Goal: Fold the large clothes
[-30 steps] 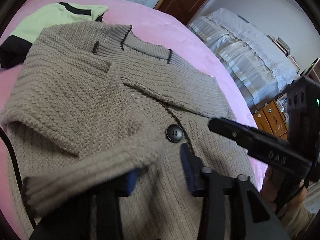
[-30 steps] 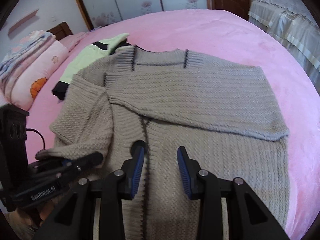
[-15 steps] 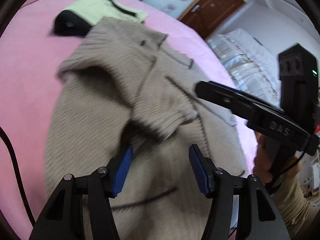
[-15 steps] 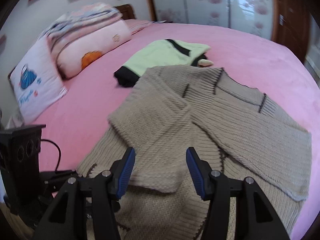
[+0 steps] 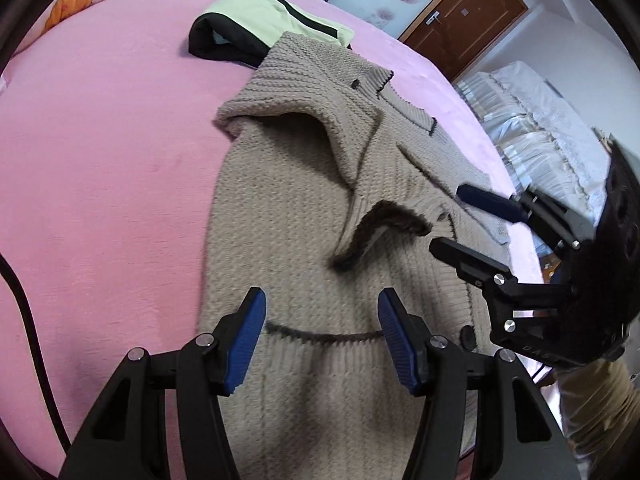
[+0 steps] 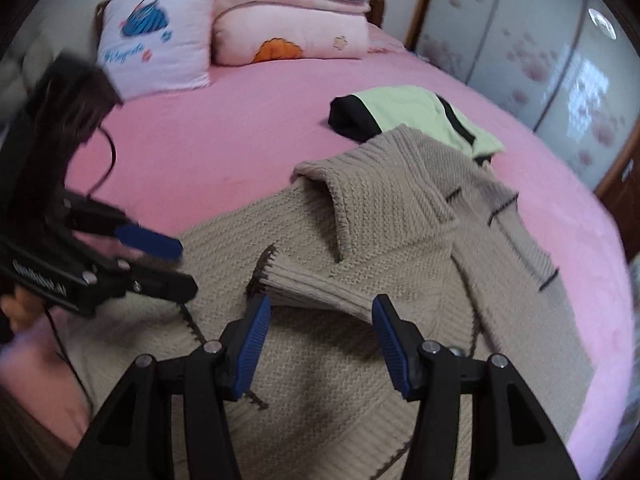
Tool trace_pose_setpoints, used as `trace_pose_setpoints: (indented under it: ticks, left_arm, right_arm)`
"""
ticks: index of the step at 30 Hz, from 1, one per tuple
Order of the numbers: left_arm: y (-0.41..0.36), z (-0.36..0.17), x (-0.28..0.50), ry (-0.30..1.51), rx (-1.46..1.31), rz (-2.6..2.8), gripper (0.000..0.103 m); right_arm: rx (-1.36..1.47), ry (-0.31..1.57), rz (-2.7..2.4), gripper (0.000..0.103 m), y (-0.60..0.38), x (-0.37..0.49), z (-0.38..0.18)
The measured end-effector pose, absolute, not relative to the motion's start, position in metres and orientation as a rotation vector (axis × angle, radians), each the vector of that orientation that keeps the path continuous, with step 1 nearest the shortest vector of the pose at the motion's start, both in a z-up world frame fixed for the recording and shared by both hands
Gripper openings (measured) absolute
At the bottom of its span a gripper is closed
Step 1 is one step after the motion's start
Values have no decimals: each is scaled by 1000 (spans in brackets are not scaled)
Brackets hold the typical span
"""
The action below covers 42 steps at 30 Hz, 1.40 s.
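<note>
Nearest you, your left tool (image 5: pixel 322 336) stands with its blue pads apart and nothing between them; its jaws have just been opening, and only the ribbed hem of the beige knit cardigan (image 5: pixel 288 208) lies under the gap. Your right tool (image 6: pixel 318 342) is the same: pads parted, jaws just opened, nothing gripped, with a ribbed sleeve cuff (image 6: pixel 304 280) lying on the knit just beyond its tips. In the left wrist view that right tool comes in from the right edge, above the buttoned front band, its fingers clear of the fabric. In the right wrist view your left tool reaches in from the left edge, over the cardigan's near side.

The cardigan lies spread on the pink bed (image 5: pixel 100 140), both sleeves folded in across its front, the dark-trimmed collar at its far end.

Just past the collar, a folded pale green and black garment (image 6: pixel 404 112) lies on the bed, its edge touching or tucked under the cardigan's shoulder.

Farther back, a white pillow (image 6: pixel 156 48) and a folded pink quilt (image 6: pixel 292 28) sit at the head of the bed.
</note>
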<state>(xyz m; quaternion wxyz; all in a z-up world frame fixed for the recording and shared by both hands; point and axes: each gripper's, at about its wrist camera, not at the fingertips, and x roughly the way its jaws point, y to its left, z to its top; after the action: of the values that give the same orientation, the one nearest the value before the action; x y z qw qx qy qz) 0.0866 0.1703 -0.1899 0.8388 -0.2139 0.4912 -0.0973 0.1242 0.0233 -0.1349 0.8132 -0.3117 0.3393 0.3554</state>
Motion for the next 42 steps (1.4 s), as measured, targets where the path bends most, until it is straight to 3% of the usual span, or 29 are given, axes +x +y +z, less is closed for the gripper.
trace_pose_setpoints:
  ticks: [7,8,9,10,11,15,19,23,27,29,31,35,42]
  left_arm:
    - [169,-192,91,1053,-454,-179,57]
    - [169,-191,92,1051,-456,-180,57]
    - [168,-190,94,1047,-457,-182,57]
    - [167,-189,95,1043,-458,-183,57]
    - [166,-187,97,1039,-458,-184,57]
    - [159,-180,109,1010,-443,-200,57]
    - [146,-177,125,994,-419,-216,57]
    - [134,-177,141,987,-404,-230,57]
    - [126,-173,159,984,-371,-246,57]
    - [126,-165,171,973,-339,-251,57]
    - [132,-156,185,951,-303,-242,57]
    - [153,-147,231,938,-253,-180,57]
    - [186,-165,323,1064,-164,-89,57]
  right_arm:
    - [-920,610,796,53,57,116,-152]
    - [-937,610,791,48,59,118,-156]
    - [-957,608,771,36,61,122,-161]
    - [-965,621,748,7,62,127,-163]
    - [-946,644,730,7,62,135,-162]
    - [-639,622,628,7,27,174,-107]
    - [-57,607,389,7,-85,230,-48]
    - [326,701,131,11,-202,258,-80]
    - [462,1004,26,17,-260,273,-168]
    - [469,1069,-1,18,-273,270,-191]
    - [515,1034,42,19,-283,262,-192]
    - [407,951,62,57,-279,273,-172]
    - [251,967,127,58,-259,331,-175]
